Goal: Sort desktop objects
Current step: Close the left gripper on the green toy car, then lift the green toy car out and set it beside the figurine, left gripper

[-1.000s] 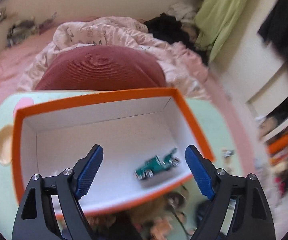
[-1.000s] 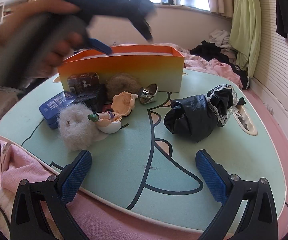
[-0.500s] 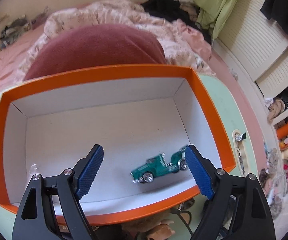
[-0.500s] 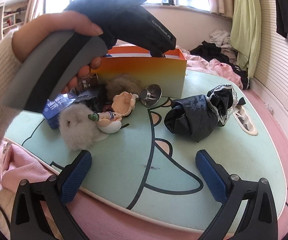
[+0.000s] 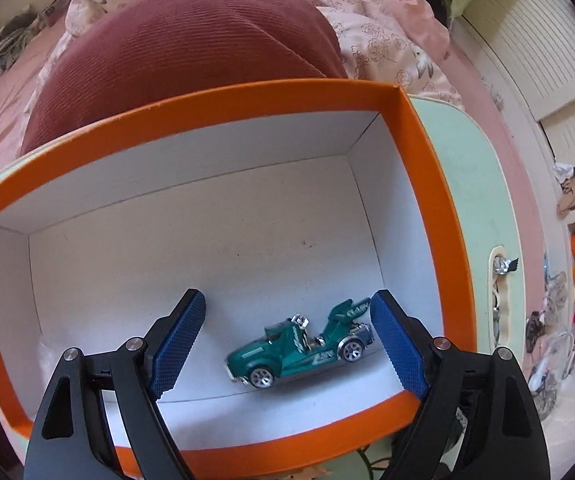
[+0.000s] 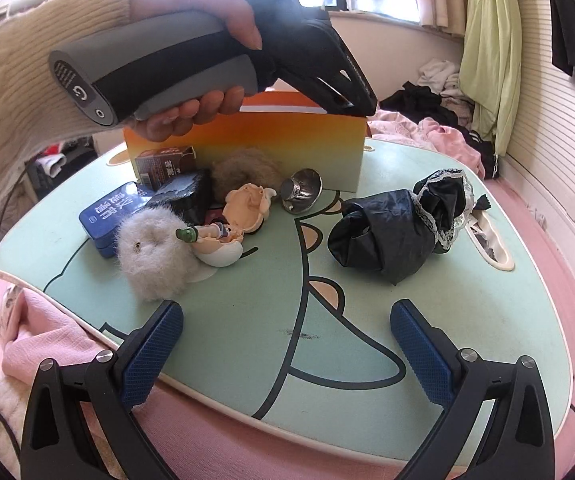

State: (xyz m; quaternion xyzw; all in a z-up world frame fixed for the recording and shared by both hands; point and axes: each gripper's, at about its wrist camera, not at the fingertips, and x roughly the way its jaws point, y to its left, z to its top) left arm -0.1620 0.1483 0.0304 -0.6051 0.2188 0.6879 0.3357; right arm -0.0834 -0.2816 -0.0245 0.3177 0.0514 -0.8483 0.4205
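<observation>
Left hand-held gripper (image 5: 287, 338) wide apart over the orange box (image 5: 419, 184), lower and closer than a second ago; green toy car (image 5: 299, 350) on the white floor at lower right of frame, untouched between the pads; near rim partly hidden by the fingers. Right hand-held gripper (image 6: 287, 350) wide, empty, above the mint tabletop (image 6: 247, 320); box interior hidden there; fur ball (image 6: 153, 248), figurine (image 6: 223, 228), black cloth bundle (image 6: 391, 232) near mid-frame; bed (image 5: 367, 20) beyond.
</observation>
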